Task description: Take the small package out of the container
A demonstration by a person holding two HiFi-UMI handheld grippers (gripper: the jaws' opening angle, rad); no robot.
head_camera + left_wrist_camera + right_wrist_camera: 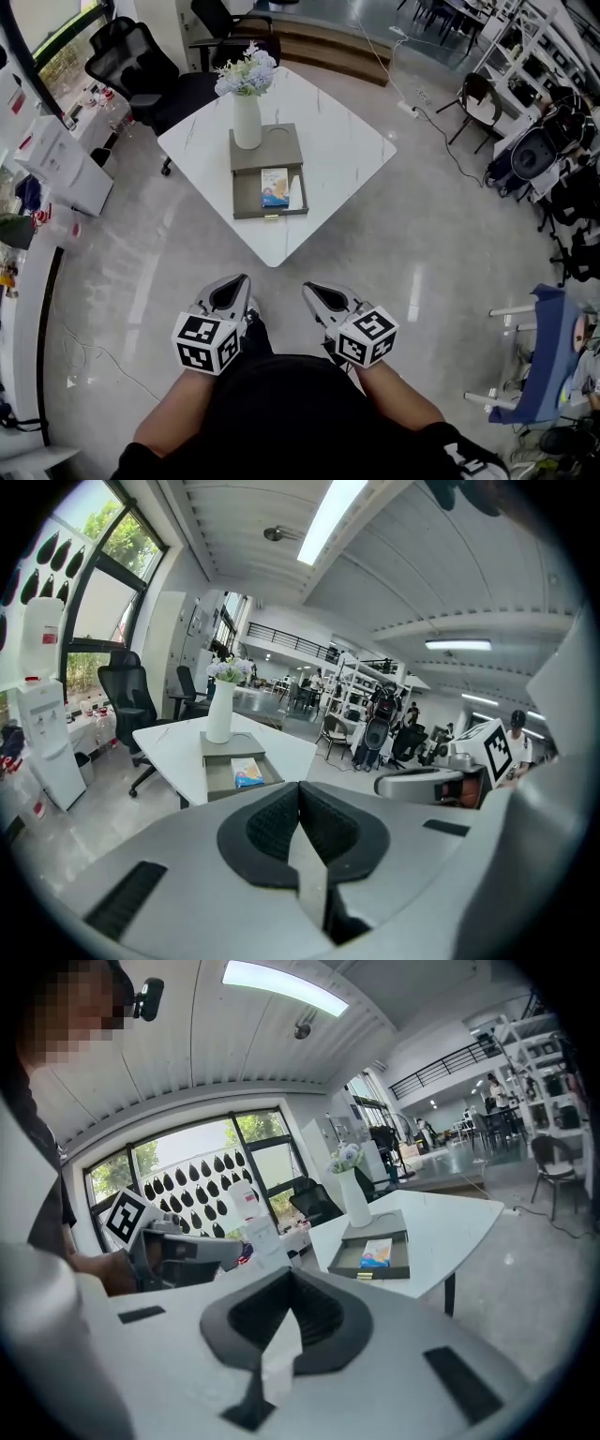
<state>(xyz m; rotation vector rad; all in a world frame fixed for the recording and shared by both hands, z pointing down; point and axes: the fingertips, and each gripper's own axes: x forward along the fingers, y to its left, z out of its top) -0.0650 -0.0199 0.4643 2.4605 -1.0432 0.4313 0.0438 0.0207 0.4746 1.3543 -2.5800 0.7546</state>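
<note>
the container (pixel 246 195) sits in the middle of the surface (pixel 347 141). a vase (pixel 247 120) stands on its rear part, and the small package (pixel 275 187) lies in its front compartment. office chairs (pixel 141 70) stand behind the surface. the left tongs (pixel 232 289) and right tongs (pixel 319 296) are side by side, well apart from the surface's near corner.

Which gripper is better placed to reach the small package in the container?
Left, marginally. The left gripper and right gripper are both shut, short of the table; the package lies left in the container, a white item at its right.
</note>
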